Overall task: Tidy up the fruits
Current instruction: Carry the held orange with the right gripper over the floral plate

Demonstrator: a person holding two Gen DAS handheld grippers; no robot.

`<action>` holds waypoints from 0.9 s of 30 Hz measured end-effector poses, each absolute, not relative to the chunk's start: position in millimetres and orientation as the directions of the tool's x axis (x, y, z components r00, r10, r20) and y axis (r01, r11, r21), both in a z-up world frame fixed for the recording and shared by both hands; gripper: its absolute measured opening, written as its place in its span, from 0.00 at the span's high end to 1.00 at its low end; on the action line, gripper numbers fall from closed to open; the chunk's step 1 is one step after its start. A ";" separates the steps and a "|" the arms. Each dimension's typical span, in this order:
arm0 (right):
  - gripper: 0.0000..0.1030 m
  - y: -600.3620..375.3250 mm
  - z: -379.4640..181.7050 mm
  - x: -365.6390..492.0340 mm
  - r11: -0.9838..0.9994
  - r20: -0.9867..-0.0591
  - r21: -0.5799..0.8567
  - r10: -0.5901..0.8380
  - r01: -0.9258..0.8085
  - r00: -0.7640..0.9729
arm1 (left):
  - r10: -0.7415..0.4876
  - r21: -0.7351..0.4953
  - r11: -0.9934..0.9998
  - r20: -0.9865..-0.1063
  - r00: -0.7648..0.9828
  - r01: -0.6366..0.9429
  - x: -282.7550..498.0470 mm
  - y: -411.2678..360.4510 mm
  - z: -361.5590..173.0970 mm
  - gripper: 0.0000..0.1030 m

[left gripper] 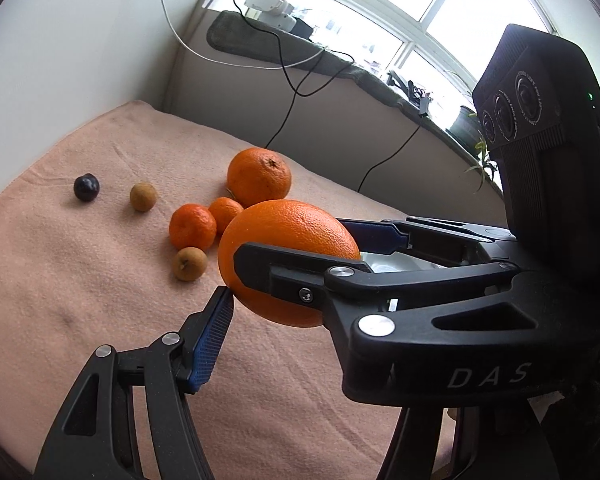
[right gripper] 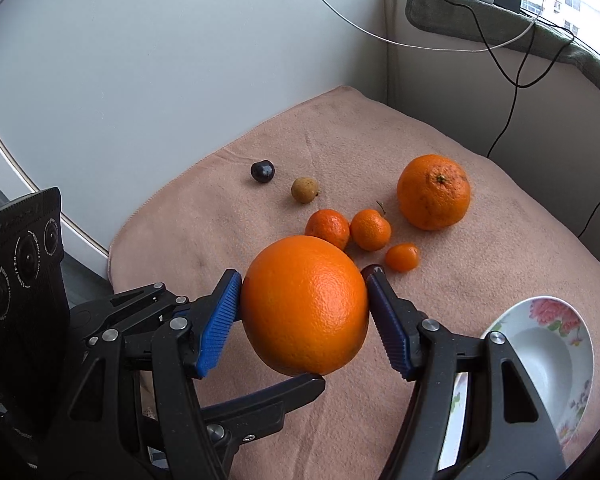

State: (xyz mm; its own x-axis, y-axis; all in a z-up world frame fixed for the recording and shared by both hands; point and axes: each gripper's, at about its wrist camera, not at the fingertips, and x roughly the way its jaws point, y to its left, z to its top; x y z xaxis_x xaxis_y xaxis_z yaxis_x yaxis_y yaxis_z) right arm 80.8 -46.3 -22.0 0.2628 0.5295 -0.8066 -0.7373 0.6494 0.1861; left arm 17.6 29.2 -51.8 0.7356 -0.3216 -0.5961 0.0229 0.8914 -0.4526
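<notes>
Firm, round orange [right gripper: 305,306] is hanging above the near blanket [right gripper: 220,216], the right gripper [right gripper: 304,312] pinching its widest part while the left gripper [left gripper: 296,272] seemingly clasps it crosswise, likely heavy and slippery.

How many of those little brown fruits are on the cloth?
2. One brown fruit lies right of the dark fruit; a second brown fruit lies just in front of the mandarin. More could hide behind the held orange.
</notes>
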 end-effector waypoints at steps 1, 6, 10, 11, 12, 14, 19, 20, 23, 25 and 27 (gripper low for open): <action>0.34 -51.8 -21.3 79.7 0.657 -0.805 0.187 0.529 -0.731 0.270 | -0.331 -0.454 0.890 -0.595 0.733 0.034 17.5 25.0 -51.2 0.38; 0.34 -80.9 -18.8 73.7 0.696 -0.797 0.194 0.523 -0.692 0.303 | -0.371 -0.452 0.888 -0.593 0.715 0.086 16.5 2.3 -48.5 0.38; 0.34 -103.0 -18.8 70.5 0.724 -0.790 0.206 0.519 -0.658 0.325 | -0.403 -0.452 0.883 -0.594 0.696 0.125 17.9 -13.4 -48.2 0.38; 0.34 -109.0 -18.5 70.2 0.731 -0.789 0.209 0.519 -0.650 0.330 | -0.410 -0.450 0.883 -0.595 0.692 0.136 19.0 -17.7 -47.8 0.38; 0.34 -115.1 -17.9 68.5 0.737 -0.787 0.212 0.518 -0.642 0.335 | -0.417 -0.449 0.882 -0.596 0.687 0.146 20.5 -21.4 -47.5 0.38; 0.34 -126.4 -17.7 67.1 0.750 -0.783 0.222 0.518 -0.624 0.344 | -0.431 -0.448 0.879 -0.596 0.678 0.165 20.4 -29.0 -46.9 0.38; 0.34 -152.0 -19.6 65.8 0.779 -0.776 0.244 0.514 -0.577 0.366 | -0.460 -0.438 0.873 -0.602 0.653 0.212 25.1 -51.0 -46.2 0.38; 0.34 -156.6 -19.9 65.4 0.786 -0.775 0.246 0.511 -0.568 0.371 | -0.466 -0.437 0.872 -0.603 0.648 0.220 25.5 -54.4 -46.8 0.38; 0.34 -170.0 -22.5 64.8 0.800 -0.772 0.259 0.508 -0.541 0.382 | -0.480 -0.432 0.869 -0.610 0.631 0.243 28.4 -65.3 -47.5 0.38; 0.34 -178.5 -24.8 64.7 0.808 -0.771 0.269 0.507 -0.525 0.385 | -0.486 -0.427 0.867 -0.616 0.620 0.256 30.1 -71.6 -48.9 0.38; 0.34 -185.4 -27.5 65.2 0.814 -0.770 0.280 0.507 -0.508 0.388 | -0.492 -0.424 0.866 -0.621 0.611 0.266 31.8 -76.8 -50.2 0.38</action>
State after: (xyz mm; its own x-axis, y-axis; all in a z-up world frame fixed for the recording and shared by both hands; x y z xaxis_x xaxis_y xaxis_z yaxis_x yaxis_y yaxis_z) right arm 65.2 -185.4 -27.5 0.3880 0.5068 -0.7698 -0.5083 0.8144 0.2800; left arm 31.8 -76.8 -50.2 0.6106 -0.4916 -0.6209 0.2662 0.8658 -0.4236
